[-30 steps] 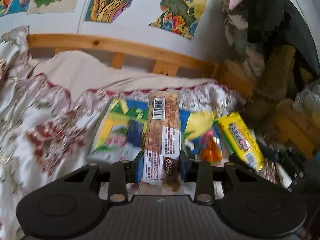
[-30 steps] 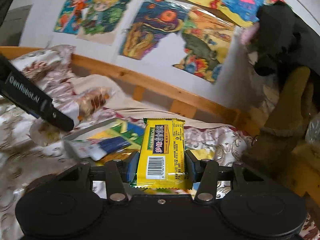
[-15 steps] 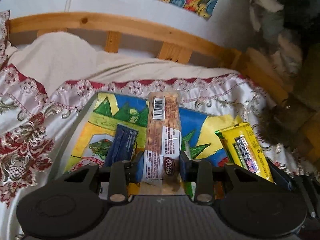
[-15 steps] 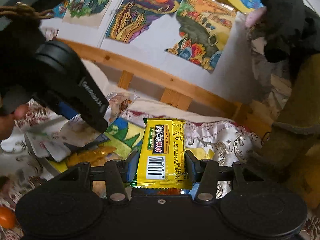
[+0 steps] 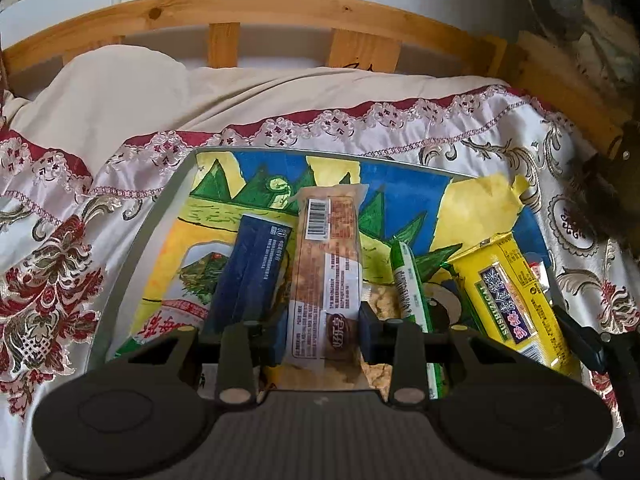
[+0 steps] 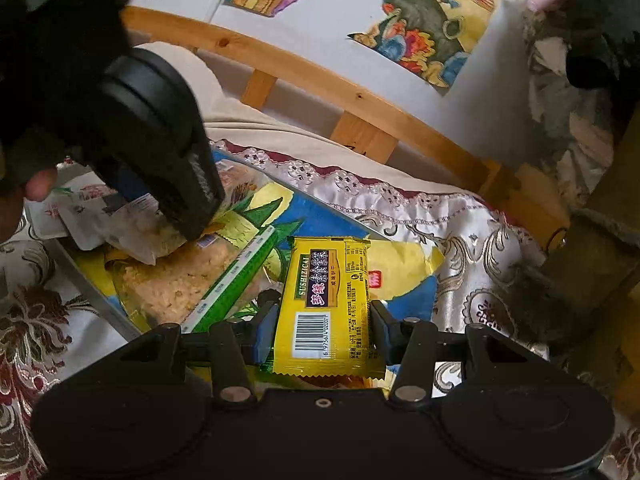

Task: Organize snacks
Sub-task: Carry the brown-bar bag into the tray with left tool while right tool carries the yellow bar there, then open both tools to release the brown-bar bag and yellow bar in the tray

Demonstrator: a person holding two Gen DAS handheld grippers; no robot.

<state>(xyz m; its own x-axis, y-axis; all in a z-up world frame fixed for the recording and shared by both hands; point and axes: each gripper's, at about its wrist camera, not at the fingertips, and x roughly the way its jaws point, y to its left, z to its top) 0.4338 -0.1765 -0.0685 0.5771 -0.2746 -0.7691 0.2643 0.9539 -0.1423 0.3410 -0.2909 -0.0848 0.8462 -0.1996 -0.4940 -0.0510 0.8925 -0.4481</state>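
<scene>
Yellow packet (image 6: 328, 308) clamped between right claw (image 6: 324, 334) fingers, above tray (image 5: 120, 280).

A home bedroom: a pine bed rail (image 5: 280, 8) runs along the wall, a floral satin bedspread (image 5: 60, 260) covers the mattress, and colourful hand-painted pictures (image 6: 424, 32) are stuck on the white wall behind.
</scene>
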